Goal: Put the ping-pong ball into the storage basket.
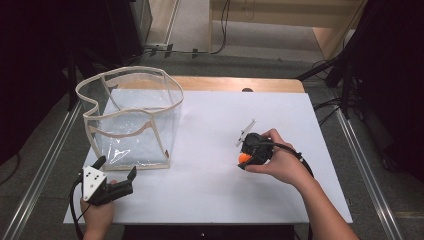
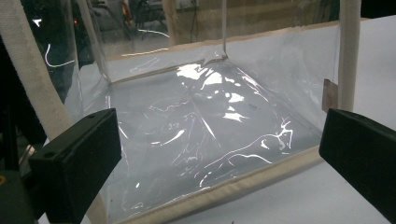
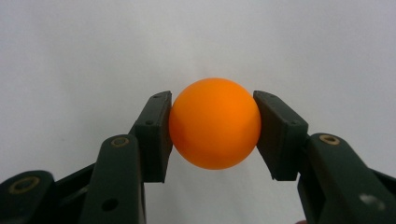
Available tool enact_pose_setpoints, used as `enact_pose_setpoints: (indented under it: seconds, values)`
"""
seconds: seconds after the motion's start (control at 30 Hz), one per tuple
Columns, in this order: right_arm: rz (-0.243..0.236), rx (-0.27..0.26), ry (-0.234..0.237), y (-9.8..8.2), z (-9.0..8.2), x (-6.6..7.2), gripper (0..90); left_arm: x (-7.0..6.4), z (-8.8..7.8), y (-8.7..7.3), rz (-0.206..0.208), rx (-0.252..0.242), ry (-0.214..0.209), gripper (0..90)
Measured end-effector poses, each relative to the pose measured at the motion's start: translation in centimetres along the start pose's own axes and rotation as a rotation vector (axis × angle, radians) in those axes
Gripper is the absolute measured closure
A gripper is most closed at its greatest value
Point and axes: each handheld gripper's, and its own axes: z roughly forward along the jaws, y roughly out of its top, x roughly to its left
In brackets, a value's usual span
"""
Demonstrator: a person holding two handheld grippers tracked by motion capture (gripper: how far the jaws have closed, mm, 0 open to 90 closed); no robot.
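Observation:
My right gripper (image 1: 243, 161) is shut on an orange ball (image 1: 244, 158), right of the table's middle; in the right gripper view the ball (image 3: 214, 122) sits pressed between both pads over plain white surface. A clear plastic bag (image 1: 131, 117) with cream fabric edging stands open-topped at the table's left rear. Just in front of its near wall, my left gripper (image 1: 118, 170) stands open with nothing between its fingers. In the left gripper view the bag's near bottom hem (image 2: 224, 190) runs between the two wide-apart pads (image 2: 77, 163).
A white sheet (image 1: 215, 200) covers the table, with a wooden strip (image 1: 240, 84) showing at the back. Metal rails (image 1: 45, 165) run along both sides. Cables and dark equipment lie on the floor beyond the table.

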Motion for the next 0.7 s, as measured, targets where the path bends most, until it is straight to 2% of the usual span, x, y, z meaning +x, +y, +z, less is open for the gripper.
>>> enact_pose_setpoints:
  seconds: [0.13,0.7]
  values:
    - [-0.012,0.012,-0.001,0.7,0.2,0.2,48.1,0.0,0.0,0.0,0.0,-0.001,-0.001,0.0]
    - [-0.056,-0.001,0.019,3.7,0.3,1.0,48.1,0.0,0.0,0.0,0.002,-0.002,-0.002,0.0]
